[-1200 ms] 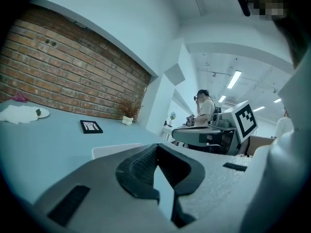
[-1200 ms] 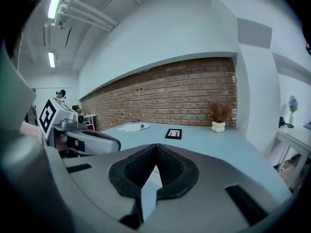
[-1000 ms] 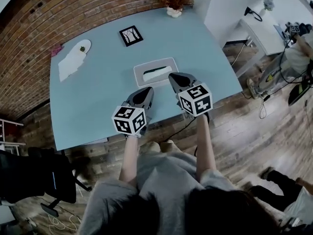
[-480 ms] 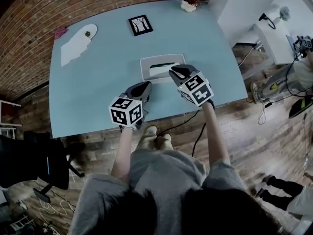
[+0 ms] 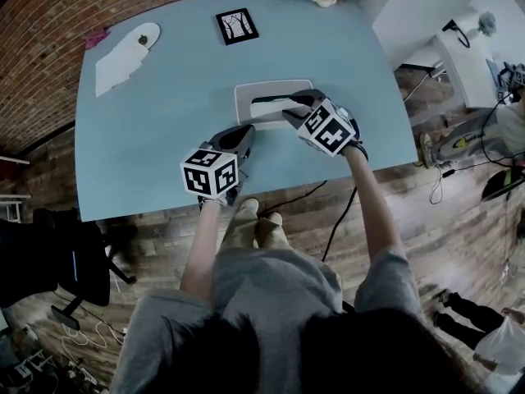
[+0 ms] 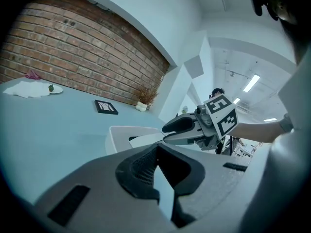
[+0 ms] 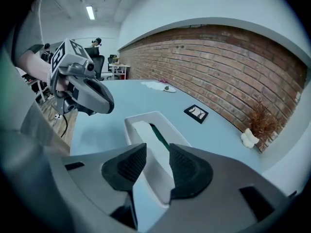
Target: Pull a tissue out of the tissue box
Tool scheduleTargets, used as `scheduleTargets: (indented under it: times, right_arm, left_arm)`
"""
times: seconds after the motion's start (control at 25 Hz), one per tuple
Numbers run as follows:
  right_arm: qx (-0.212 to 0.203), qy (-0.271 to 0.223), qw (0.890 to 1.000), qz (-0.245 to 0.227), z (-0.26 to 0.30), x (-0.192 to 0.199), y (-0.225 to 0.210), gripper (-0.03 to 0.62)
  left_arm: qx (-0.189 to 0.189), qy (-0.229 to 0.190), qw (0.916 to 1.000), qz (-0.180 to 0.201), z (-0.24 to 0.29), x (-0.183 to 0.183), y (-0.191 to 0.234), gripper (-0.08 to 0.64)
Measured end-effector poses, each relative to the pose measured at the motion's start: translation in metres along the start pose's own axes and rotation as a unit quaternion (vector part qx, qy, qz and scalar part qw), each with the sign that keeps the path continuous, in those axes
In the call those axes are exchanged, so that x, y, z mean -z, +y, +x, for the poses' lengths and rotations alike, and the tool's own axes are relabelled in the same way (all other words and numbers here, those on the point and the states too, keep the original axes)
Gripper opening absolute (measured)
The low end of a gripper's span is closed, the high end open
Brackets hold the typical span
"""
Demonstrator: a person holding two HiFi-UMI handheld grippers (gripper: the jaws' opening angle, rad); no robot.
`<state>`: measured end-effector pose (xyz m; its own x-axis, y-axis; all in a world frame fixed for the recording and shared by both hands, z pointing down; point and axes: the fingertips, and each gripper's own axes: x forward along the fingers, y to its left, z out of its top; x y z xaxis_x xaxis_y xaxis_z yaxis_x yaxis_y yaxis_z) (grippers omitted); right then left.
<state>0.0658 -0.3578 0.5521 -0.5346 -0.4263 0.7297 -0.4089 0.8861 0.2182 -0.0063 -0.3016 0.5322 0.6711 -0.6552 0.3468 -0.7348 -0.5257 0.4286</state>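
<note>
on the counter point(image 5: 148, 138), at one o'clock from the left gripper's point(image 5: 246, 131) empty pressed-together jaws, the tissue box point(image 5: 243, 105) is sitting beneath the right gripper point(image 7: 155, 154), whose jaws have just been opening on nothing, its tissue point(image 7: 144, 130) looking soft, light, tearable, best pinched gently at its exposed fold.

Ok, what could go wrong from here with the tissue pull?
The right gripper, its jaws just opened with nothing gripped, points at the near end of the tissue box, not its slot; it might pinch the rim. The left gripper sits shut, not on the box, so the box may lift on the pull.
</note>
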Motion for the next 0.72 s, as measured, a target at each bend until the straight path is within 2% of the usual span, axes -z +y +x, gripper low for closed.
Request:
scheduleTargets:
  times: [0.12,0.44,0.6,0.72]
  right_arm:
    - [-0.014,0.010,1.000,-0.016,0.006,0.000,-0.001,0.144]
    - [-0.056,0.044,0.995,-0.070,0.018,-0.001,0.009,0.156]
    - [-0.059,0.061,0.992,-0.091,0.025,0.000,0.013,0.156]
    - [-0.048,0.063,0.993,-0.088,0.029,0.000,0.010,0.144]
  left_arm:
    - [0.001,0.002,1.0000,-0.005,0.004,0.002,0.001,0.003]
    - [0.000,0.007,0.9998,-0.019,0.006,0.007,0.003,0.003]
    - [-0.002,0.006,0.9997,-0.023,0.003,0.010,0.003,0.003]
    - [-0.004,0.004,0.9997,-0.025,0.002,0.011,0.004,0.003]
